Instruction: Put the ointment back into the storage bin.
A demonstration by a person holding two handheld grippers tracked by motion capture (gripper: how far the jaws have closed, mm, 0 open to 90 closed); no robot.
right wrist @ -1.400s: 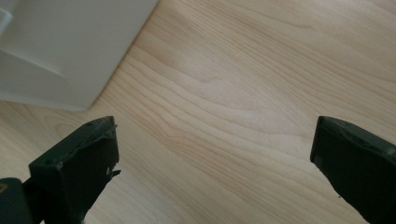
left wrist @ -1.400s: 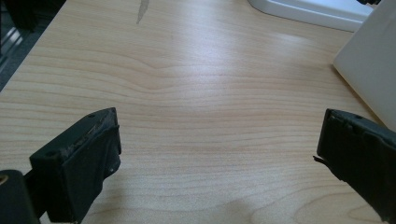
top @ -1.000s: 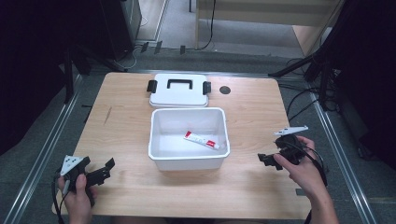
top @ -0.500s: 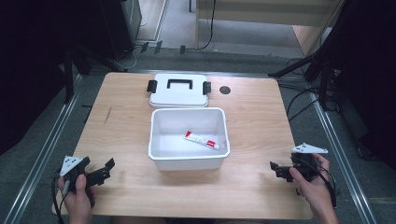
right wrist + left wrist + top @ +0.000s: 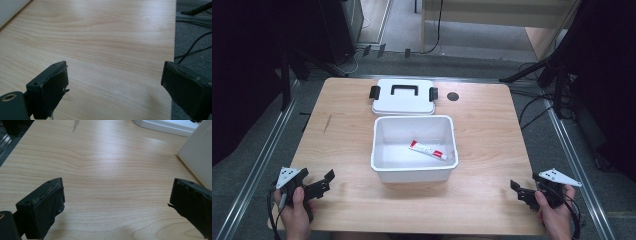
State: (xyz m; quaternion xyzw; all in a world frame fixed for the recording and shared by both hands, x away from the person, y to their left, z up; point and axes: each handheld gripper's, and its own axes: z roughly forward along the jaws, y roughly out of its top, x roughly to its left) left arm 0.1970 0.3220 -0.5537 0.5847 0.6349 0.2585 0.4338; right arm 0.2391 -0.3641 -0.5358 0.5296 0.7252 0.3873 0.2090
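Note:
A white open bin (image 5: 413, 170) sits mid-table with a red-and-white tube (image 5: 427, 149) lying on its floor. Its white lid (image 5: 403, 96), with a black handle and black clips, lies flat just behind it. My left gripper (image 5: 323, 182) rests at the table's front left corner, open, with bare wood between its jaws (image 5: 117, 195). My right gripper (image 5: 519, 190) is at the front right corner near the table's edge, open and holding nothing (image 5: 115, 77). A corner of the bin (image 5: 197, 157) shows at the right of the left gripper view.
A small dark round hole (image 5: 453, 96) sits in the wooden table (image 5: 492, 130) right of the lid. Metal rails run along both sides of the table, and cables lie on the floor beyond the right edge (image 5: 192, 50).
My right hand has drawn back toward the front right corner and sunk lower, away from the bin. The left hand has kept still.

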